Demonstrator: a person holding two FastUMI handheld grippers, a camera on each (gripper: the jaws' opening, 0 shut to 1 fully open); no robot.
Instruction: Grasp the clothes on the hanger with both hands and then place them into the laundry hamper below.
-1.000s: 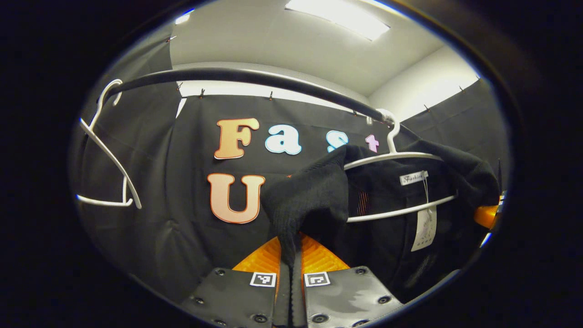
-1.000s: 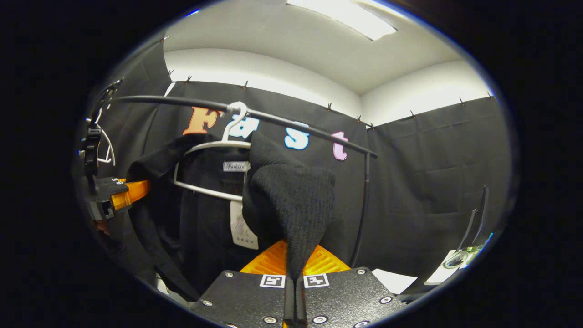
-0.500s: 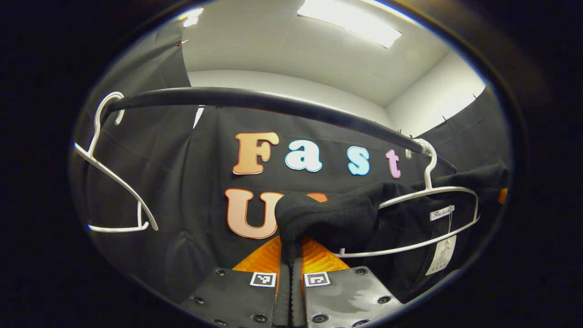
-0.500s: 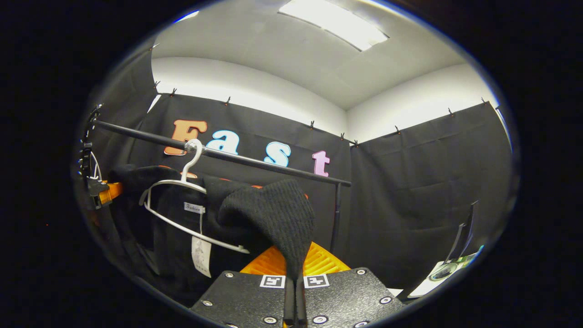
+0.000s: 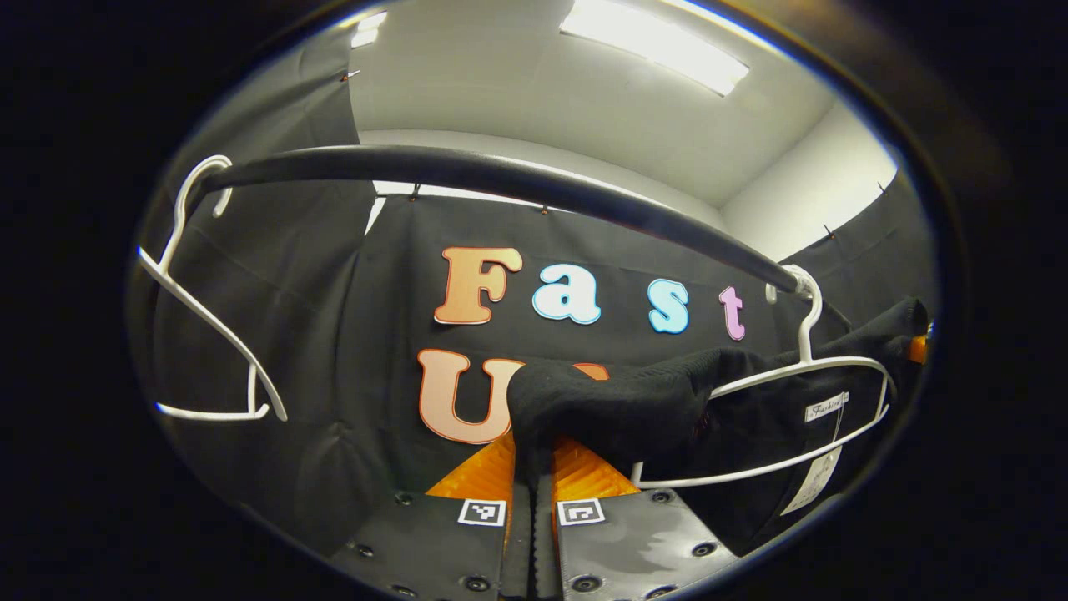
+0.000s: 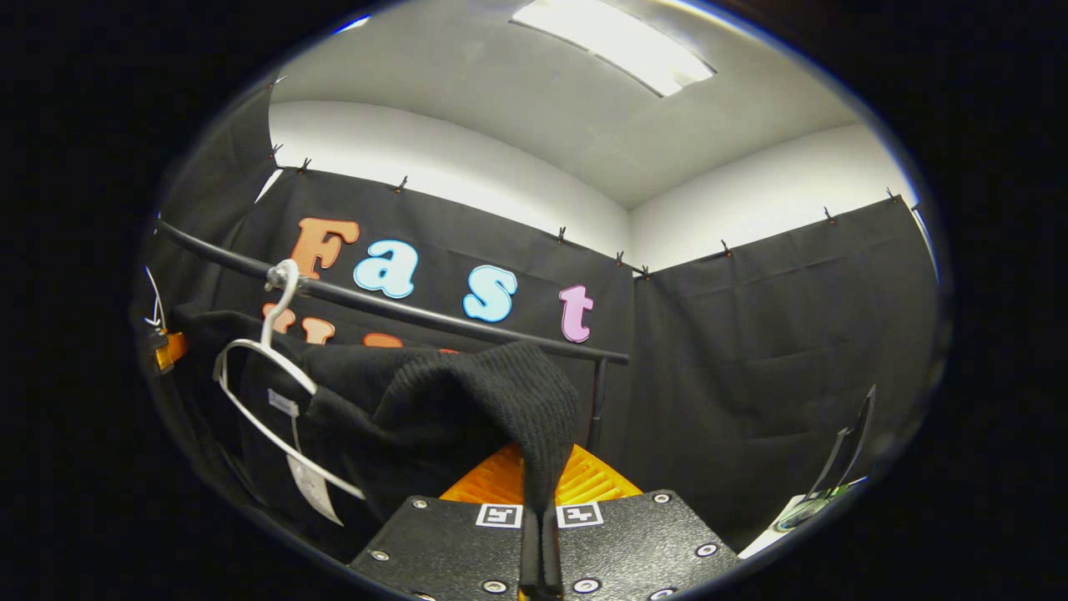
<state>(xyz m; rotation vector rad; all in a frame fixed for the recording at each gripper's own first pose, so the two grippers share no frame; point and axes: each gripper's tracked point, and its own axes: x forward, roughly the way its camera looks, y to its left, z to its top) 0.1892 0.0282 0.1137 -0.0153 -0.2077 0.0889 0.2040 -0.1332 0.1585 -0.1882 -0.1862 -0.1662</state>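
Black knit garment (image 5: 634, 405): stretched nearly level below the rail, its long axis running along the rail from one gripper to the other; the body sags under the white hanger.
Garment's place: still draped on the white hanger (image 5: 822, 367), which hooks over the black rail (image 5: 501, 179); a paper tag (image 5: 813, 480) dangles beneath the hanger.
Left gripper (image 5: 534, 455): fingers pressed together, pinching one end of the knit just below the rail.
Right gripper (image 6: 541, 484): fingers pressed together on the other end (image 6: 501, 392), to the side of the hanger; across the garment the far gripper (image 6: 167, 349) is a small patch at the edge.
Change: a second earlier both ends hung steeply from the hanger; now they are drawn outward and the cloth lies almost flat, while the hanger sits tilted farther from each camera.
Spare hanger (image 5: 204, 309): white, bare, hooked at the rail's other end, well apart from the garment.
Backdrop: black cloth wall (image 6: 751, 334) behind the rail.
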